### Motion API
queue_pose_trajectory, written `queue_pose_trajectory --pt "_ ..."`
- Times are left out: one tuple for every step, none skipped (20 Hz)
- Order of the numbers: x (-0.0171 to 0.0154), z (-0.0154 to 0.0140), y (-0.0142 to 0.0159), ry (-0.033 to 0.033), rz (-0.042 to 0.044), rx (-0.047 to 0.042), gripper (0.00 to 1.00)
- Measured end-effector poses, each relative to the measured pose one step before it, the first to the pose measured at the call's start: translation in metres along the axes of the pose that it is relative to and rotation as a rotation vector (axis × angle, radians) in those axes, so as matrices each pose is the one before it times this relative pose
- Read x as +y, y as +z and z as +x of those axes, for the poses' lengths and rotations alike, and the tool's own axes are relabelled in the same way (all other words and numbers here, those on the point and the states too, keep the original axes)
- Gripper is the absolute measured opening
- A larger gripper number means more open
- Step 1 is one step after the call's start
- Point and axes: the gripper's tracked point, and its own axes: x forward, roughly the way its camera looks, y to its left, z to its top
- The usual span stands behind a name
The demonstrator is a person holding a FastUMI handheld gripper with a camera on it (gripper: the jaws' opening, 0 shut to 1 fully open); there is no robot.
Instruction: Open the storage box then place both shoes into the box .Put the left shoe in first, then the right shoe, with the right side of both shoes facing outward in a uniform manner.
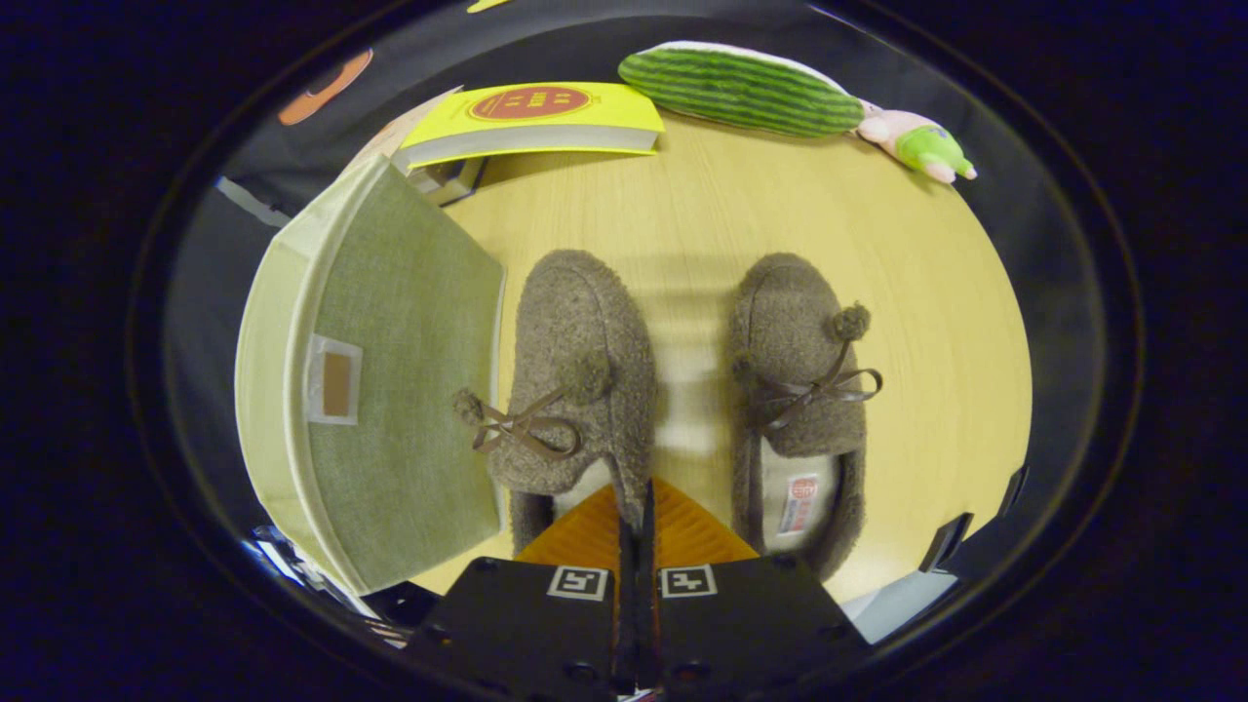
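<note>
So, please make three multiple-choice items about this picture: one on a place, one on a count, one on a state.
1. Where is the storage box?
A. beyond the book
B. beside the left shoe
C. on the right shoe

2. How many shoes stand on the table?
A. one
B. two
C. three

3. How do the fingers of the gripper stand?
A. wide open
B. shut on the book
C. close together, at the left shoe's heel edge

Key: 1 B, the box's green lid lies right beside that shoe. 2 B, a pair stands side by side. 3 C, a thin gap shows between the fingers; a grip on the edge cannot be told.
</note>
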Motion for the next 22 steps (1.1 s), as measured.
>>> queue_pose_trajectory --pt "0.00392 -0.00749 -0.00074 0.0095 0.00796 -0.00441 0.07" --pt "0.0048 -0.00714 -0.00114 0.01301 0.00103 -0.00176 0.07" --pt "0.00463 -0.00929 -0.00178 0.01389 0.00164 0.00031 0.06" --pt "0.00463 -0.00725 -0.00109 0.01168 0.00291 -0.00033 0.06" --pt "0.00443 -0.00859 -0.00056 0.00711 0.00138 -0.00285 0.06" --pt "0.00449 -0.00859 0.00068 0.00675 -0.00879 -0.00638 0.06" --pt "0.00401 -0.00915 0.00127 0.00504 -0.00552 -0.01294 0.06" --pt "0.0044 -0.00954 0.00042 0.00343 -0.00284 -0.01187 0.06" --pt "0.00372 -0.00833 0.00098 0.00321 0.00147 -0.01065 0.06" --pt "0.00315 -0.00872 0.00038 0.00365 -0.00221 -0.00798 0.06" --pt "0.00309 -0.00838 0.00038 0.00381 -0.00362 -0.00741 0.06" --pt "0.00393 -0.00853 -0.00007 0.00303 -0.00263 -0.00753 0.06" --pt "0.00367 -0.00834 -0.00016 0.00407 -0.00388 -0.00729 0.06" --pt "0.00411 -0.0066 -0.0003 0.00663 -0.00396 -0.00758 0.06" --pt "0.00529 -0.00549 0.00093 0.00865 -0.00302 -0.00687 0.06" --pt "0.00649 -0.00495 0.00038 0.01476 -0.00522 -0.00687 0.06" --pt "0.0077 -0.0038 0.00084 0.02082 -0.0007 -0.00587 0.06" --pt "0.00825 -0.00291 0.00115 0.02551 0.00747 -0.00589 0.06" --pt "0.00926 -0.00245 0.00086 0.02612 0.00746 -0.0033 0.07" --pt "0.00974 -0.00068 0.00136 0.02598 0.00985 -0.004 0.06" --pt "0.0093 0.00005 0.0026 0.02315 0.01067 -0.007 0.07" --pt "0.00922 0.00062 0.00191 0.01942 0.0038 -0.00636 0.07"
